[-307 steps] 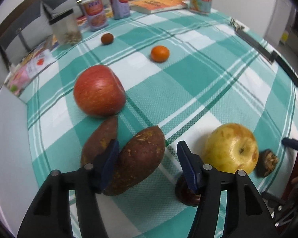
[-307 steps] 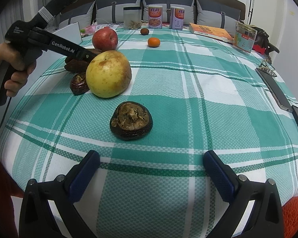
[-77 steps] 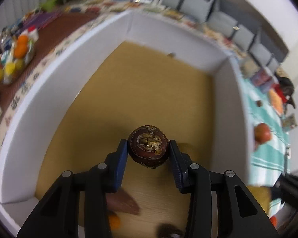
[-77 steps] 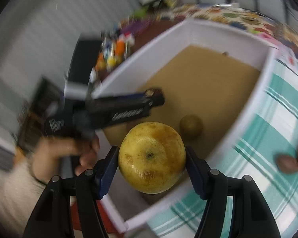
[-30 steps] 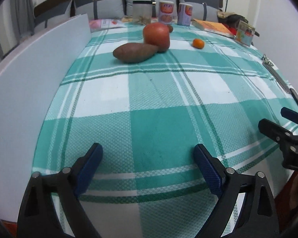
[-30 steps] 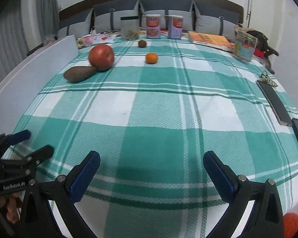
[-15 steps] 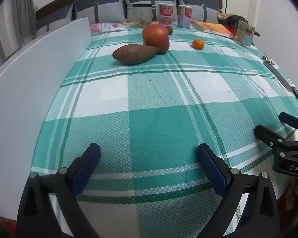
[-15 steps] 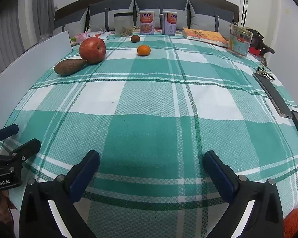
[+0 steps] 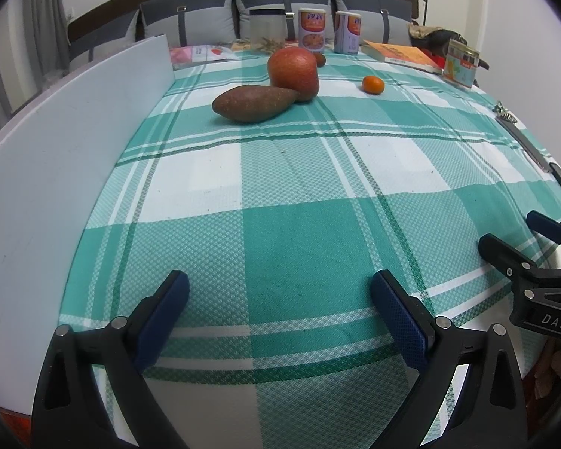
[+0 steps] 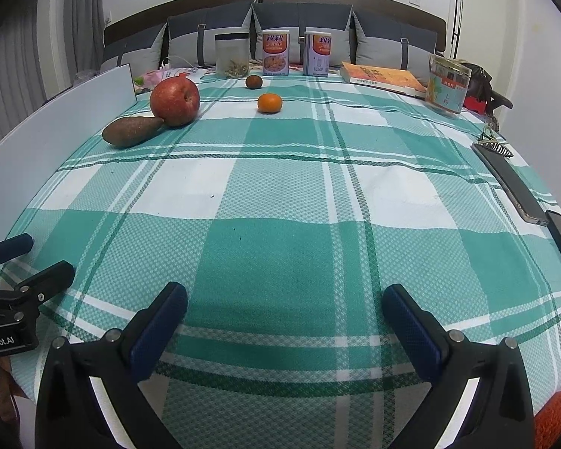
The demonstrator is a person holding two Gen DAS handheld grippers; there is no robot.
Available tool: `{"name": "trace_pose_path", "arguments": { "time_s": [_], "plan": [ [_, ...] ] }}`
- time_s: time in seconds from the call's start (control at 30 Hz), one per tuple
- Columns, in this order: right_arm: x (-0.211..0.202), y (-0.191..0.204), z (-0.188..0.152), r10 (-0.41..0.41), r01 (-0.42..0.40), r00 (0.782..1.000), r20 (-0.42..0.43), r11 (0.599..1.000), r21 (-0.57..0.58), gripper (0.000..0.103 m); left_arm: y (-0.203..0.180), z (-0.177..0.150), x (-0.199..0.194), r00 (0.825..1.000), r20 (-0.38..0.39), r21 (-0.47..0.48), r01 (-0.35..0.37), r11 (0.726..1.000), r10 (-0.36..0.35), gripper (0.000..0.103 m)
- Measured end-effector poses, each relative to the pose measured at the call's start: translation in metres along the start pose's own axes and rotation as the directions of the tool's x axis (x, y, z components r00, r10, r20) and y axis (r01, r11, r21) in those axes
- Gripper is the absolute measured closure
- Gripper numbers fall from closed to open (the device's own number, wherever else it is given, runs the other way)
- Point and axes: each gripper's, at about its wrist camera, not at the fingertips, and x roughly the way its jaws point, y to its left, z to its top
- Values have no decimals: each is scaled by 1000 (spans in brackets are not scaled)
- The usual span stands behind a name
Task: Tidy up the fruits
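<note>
Ahead of both grippers: green-and-white checked tablecloth, bare between the fingers and the fruit.
Left gripper: released, blue pads spread wide, nothing between them, low over the near cloth.
Right gripper: released too, pads wide apart and empty, just beside the left one at the near table edge; its tips visible at the right edge of the left wrist view.
Sweet potato: far ahead of the left gripper, a little left of its centre line, lying on its side, pointed end touching the apple.
Red apple: directly behind the sweet potato, upright on the cloth.
Orange: far ahead of the right gripper, right of the apple and apart from it.
Small brown fruit: beyond the orange, near the cans; half hidden behind the apple from the left wrist.
White box wall: along the left side of the left gripper, running away toward the sofa; inside not visible.
Two cans: far edge, side by side, upright.
Clear jar: left of the cans.
Book: far right, flat.
Phone: right of the right gripper, lying along the table edge.
</note>
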Motion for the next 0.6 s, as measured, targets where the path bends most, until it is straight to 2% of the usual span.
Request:
{"name": "trace_pose_path", "arguments": {
  "time_s": [0.6],
  "plan": [
    [0, 0, 1, -5, 5, 1000, -10, 1000, 2, 0, 2, 2, 2, 1000, -23, 18, 7, 1000, -7, 4]
  ]
}}
